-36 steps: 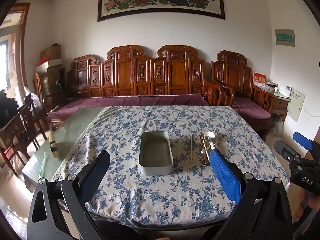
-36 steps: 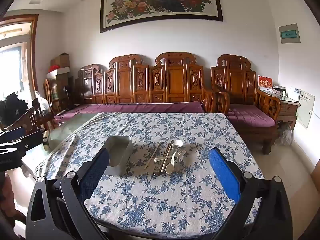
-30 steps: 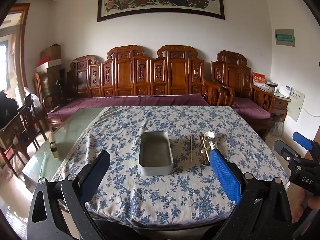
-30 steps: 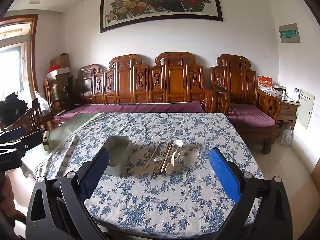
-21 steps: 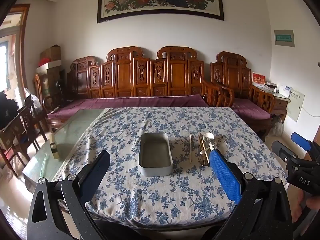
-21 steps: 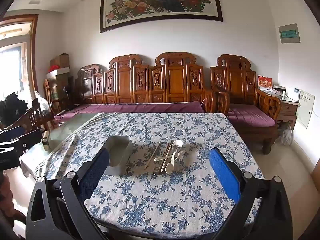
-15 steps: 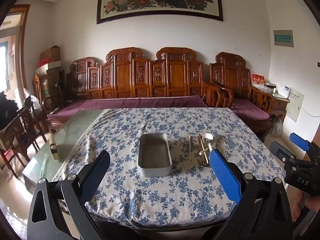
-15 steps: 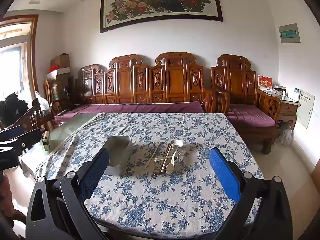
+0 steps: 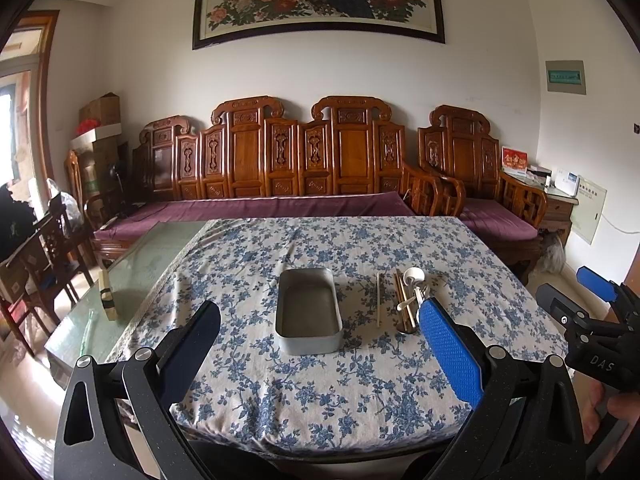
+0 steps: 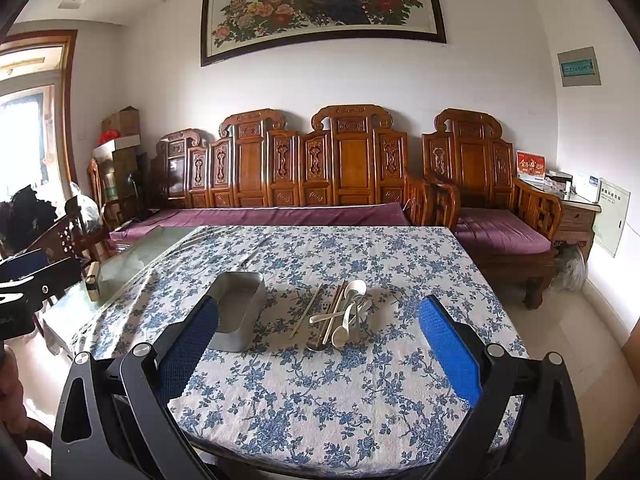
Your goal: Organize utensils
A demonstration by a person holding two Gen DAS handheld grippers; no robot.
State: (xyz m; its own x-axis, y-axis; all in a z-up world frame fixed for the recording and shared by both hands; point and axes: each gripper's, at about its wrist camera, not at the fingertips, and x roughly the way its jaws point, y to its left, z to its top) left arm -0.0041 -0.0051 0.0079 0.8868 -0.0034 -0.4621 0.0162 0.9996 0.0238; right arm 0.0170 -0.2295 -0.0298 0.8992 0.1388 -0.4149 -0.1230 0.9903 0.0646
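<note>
Fingers on both tools are standing wide apart and holding nothing: we are carrying the left gripper (image 9: 320, 344) and the right gripper (image 10: 318, 344) short of the near table edge, well apart from the work.

We are treating the metal tin (image 9: 308, 314) as the container; it is sitting empty, its long axis running away from us. Just to its right, the utensils are lying loose on the cloth: a single pale chopstick (image 9: 378, 300) nearest the tin, then a crossed pile of brown chopsticks (image 10: 334, 312) and white spoons (image 10: 348, 312).

We are judging the step in hand to be the approach for a first pick. To do it well, we are recommending the right gripper for the pile, since it is facing it directly. Take the stray chopstick or the topmost spoon first, because the crossed items are likely to drag one another. Close across the narrow width, and lower the fingers gently, as the cloth may bunch.

We are working on a blue floral tablecloth (image 9: 320, 392) that is leaving a glass tabletop (image 9: 132, 268) bare at the left. A carved wooden bench (image 9: 304, 160) with purple cushions is lining the wall under a framed floral painting (image 9: 320, 0).
</note>
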